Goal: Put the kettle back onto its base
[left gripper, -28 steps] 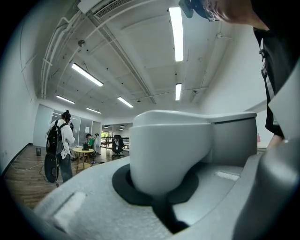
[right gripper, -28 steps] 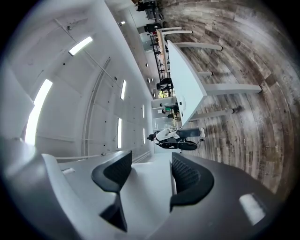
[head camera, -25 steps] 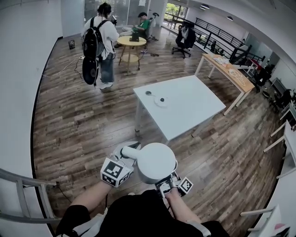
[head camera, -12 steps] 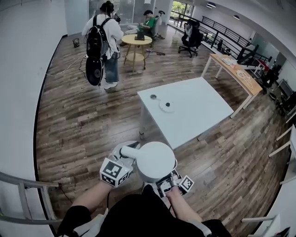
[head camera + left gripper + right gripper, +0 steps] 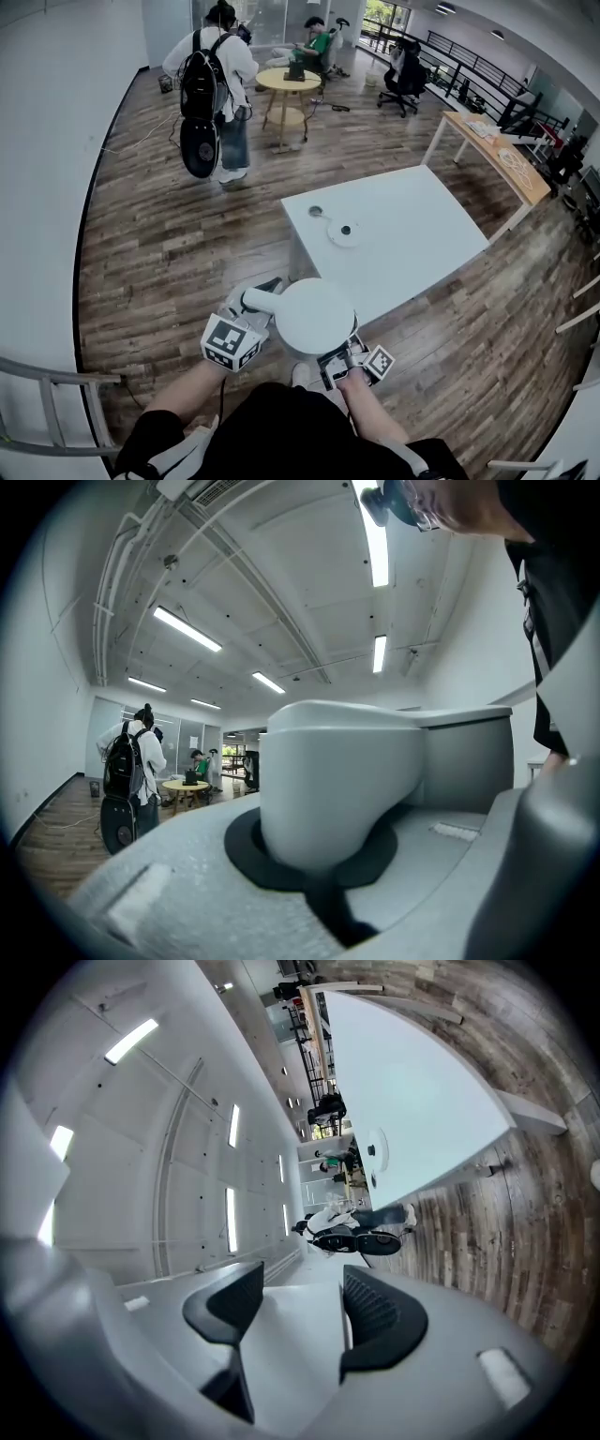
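Note:
A white kettle (image 5: 314, 317) hangs in front of my body, seen from above over the wooden floor. My left gripper (image 5: 255, 306) is shut on its handle (image 5: 337, 780), which fills the left gripper view between the jaws. At the kettle's near right side my right gripper (image 5: 339, 361) is shut on a white part of the kettle (image 5: 298, 1340), with the black pads (image 5: 380, 1321) on either side of it. The round white kettle base (image 5: 344, 232) lies on the white table (image 5: 422, 234) ahead, near its left end; it also shows small as the base (image 5: 376, 1155) in the right gripper view.
A small round hole (image 5: 314, 212) sits in the table beside the base. Farther off a person with a backpack (image 5: 216, 84) stands by a round yellow table (image 5: 289, 82). A wooden desk (image 5: 497, 150) stands at the right, a metal railing (image 5: 47, 394) at the lower left.
The white table and base have drawn closer and lower in the head view as I moved toward them. Both grippers keep the same hold on the kettle.

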